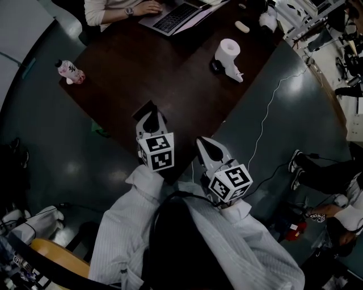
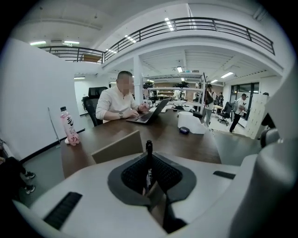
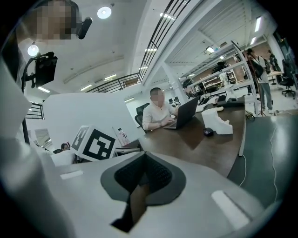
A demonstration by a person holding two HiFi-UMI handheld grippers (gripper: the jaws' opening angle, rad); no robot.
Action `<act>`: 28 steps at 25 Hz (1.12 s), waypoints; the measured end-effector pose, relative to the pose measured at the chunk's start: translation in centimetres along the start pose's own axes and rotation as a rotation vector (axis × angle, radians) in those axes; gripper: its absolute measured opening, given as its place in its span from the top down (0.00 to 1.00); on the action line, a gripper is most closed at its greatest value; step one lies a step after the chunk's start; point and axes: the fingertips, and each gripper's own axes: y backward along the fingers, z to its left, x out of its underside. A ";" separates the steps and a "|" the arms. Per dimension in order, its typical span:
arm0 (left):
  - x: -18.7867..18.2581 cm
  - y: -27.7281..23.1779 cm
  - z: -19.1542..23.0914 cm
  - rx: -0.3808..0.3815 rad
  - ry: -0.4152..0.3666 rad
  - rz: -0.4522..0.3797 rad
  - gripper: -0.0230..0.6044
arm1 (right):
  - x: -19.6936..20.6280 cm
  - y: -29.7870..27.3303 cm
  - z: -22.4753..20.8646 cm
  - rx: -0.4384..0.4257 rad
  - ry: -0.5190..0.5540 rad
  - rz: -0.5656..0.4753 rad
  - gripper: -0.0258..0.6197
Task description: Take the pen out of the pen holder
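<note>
My left gripper [image 1: 148,122] reaches over the near corner of the dark table [image 1: 176,79], at the pen holder [image 1: 145,109]. In the left gripper view its jaws [image 2: 149,161] are shut on a black pen [image 2: 149,148], which stands upright between the dark pads with its tip showing above them. The tan, box-like pen holder [image 2: 118,148] sits just beyond and to the left of the jaws. My right gripper [image 1: 208,147] hovers beside the table edge to the right, away from the holder. Its pads [image 3: 144,160] look shut with nothing between them.
A pink bottle [image 1: 71,72] stands at the table's left corner. A white tissue roll [image 1: 229,52] and a small dark object sit at the far right. A person types on a laptop [image 1: 173,17] at the far side. A white cable [image 1: 266,113] crosses the floor at right.
</note>
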 end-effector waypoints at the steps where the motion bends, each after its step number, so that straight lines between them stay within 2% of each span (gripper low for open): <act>1: -0.2 0.4 -0.1 0.015 0.005 -0.010 0.92 | 0.0 -0.2 0.3 -0.005 0.005 0.000 0.96; 5: -1.4 2.3 0.1 0.052 0.007 -0.064 0.92 | -0.6 -1.1 1.7 -0.026 0.037 -0.006 0.96; 10: -3.0 5.6 1.5 0.102 0.051 -0.115 0.92 | -1.7 -2.4 4.1 -0.059 0.080 -0.020 0.96; 18: -6.5 12.2 3.7 0.238 0.086 -0.245 0.92 | -5.0 -4.4 9.0 -0.122 0.166 -0.074 0.96; 28: -10.1 17.5 6.0 0.286 0.106 -0.358 0.92 | -8.3 -6.5 13.2 -0.182 0.213 -0.132 0.96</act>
